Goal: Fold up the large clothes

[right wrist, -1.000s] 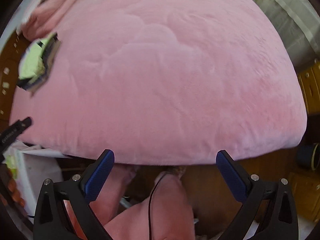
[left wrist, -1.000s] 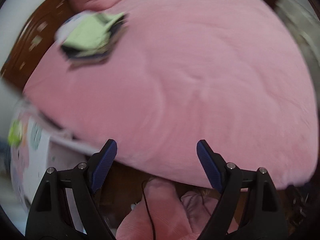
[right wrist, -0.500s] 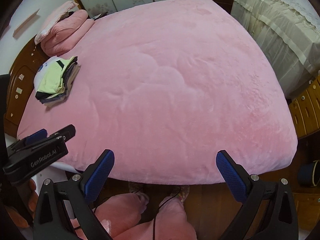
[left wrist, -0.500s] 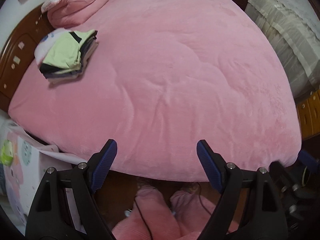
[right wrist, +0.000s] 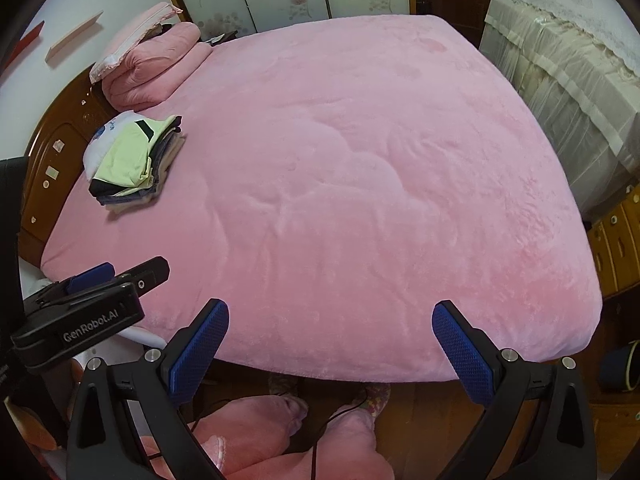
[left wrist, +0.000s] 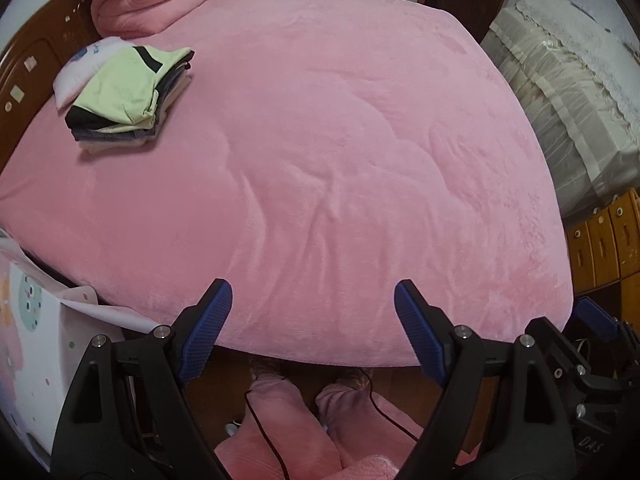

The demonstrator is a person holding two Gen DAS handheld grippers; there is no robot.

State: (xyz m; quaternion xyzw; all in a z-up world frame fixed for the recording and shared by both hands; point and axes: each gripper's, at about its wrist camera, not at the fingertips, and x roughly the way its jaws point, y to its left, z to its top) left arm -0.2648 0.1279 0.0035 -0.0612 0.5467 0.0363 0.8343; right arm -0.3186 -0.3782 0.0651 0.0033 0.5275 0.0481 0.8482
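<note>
A stack of folded clothes (left wrist: 128, 98) with a pale green garment on top lies at the far left of the pink bed cover (left wrist: 340, 152); the right wrist view shows the same stack (right wrist: 134, 160) on the bed cover (right wrist: 360, 180). My left gripper (left wrist: 312, 312) hangs open above the bed's near edge, nothing between its blue pads. My right gripper (right wrist: 330, 334) is open too, over the same edge, empty. In the right wrist view the left gripper's black body (right wrist: 80, 312) shows at the lower left.
A folded pink quilt (right wrist: 152, 68) lies at the head of the bed by a brown headboard (right wrist: 52, 152). A cream covered piece of furniture (right wrist: 568, 92) stands to the right, wooden drawers (left wrist: 604, 244) below it. A person's pink-trousered legs (left wrist: 304, 428) stand at the bedside.
Both grippers have risen and tilted up, so more of the bed and room shows. The clothes stack looks farther away. Both stay open and empty.
</note>
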